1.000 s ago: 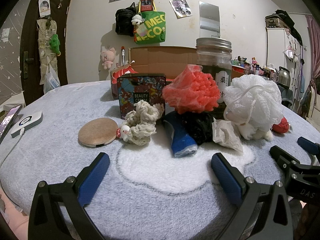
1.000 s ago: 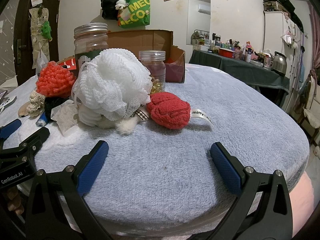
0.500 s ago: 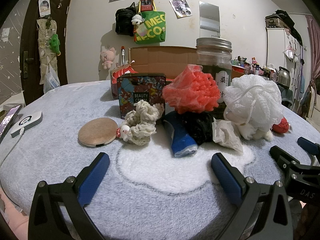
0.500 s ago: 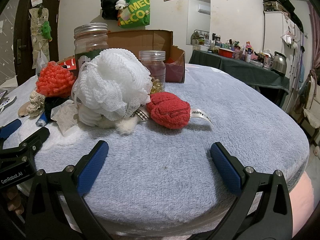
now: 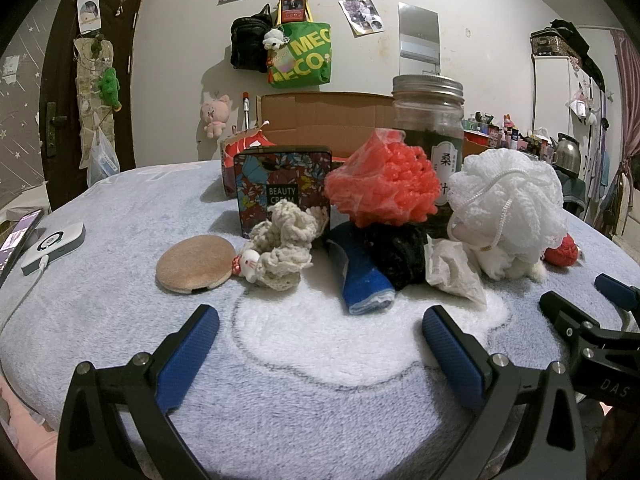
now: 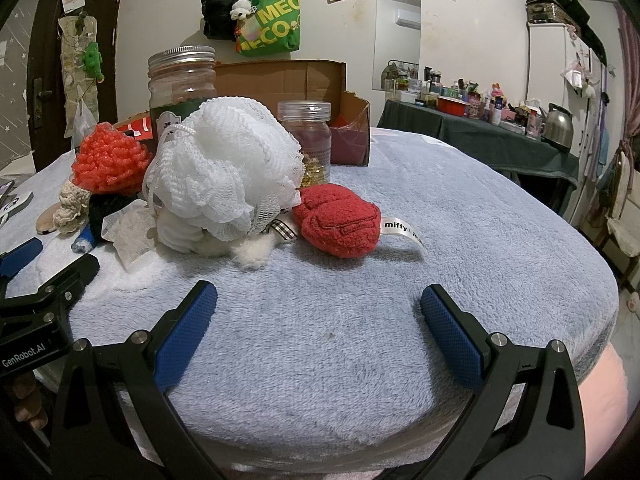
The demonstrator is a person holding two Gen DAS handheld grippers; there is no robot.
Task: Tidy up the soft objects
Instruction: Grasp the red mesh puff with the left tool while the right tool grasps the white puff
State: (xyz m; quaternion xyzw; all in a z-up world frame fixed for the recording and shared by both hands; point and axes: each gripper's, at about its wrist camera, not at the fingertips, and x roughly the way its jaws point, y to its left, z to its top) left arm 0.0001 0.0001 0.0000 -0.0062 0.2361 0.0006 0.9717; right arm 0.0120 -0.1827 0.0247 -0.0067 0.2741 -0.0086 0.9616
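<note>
A heap of soft things lies on the fleece-covered table (image 5: pixel 320 380): a white mesh bath pouf (image 5: pixel 508 208), an orange-red pouf (image 5: pixel 384 184), a cream crochet scrunchie (image 5: pixel 284 248), a rolled blue cloth (image 5: pixel 364 280), a black fuzzy item (image 5: pixel 396 252) and a round tan puff (image 5: pixel 194 264). In the right wrist view the white pouf (image 6: pixel 224 176) sits beside a red plush (image 6: pixel 340 220). My left gripper (image 5: pixel 320 344) is open and empty, short of the heap. My right gripper (image 6: pixel 320 320) is open and empty, short of the red plush.
A tall glass jar (image 5: pixel 428 128), a floral tin (image 5: pixel 284 184) and an open cardboard box (image 5: pixel 332 116) stand behind the heap. A smaller jar (image 6: pixel 308 140) stands behind the white pouf. A phone and a white device (image 5: pixel 52 244) lie at the left edge.
</note>
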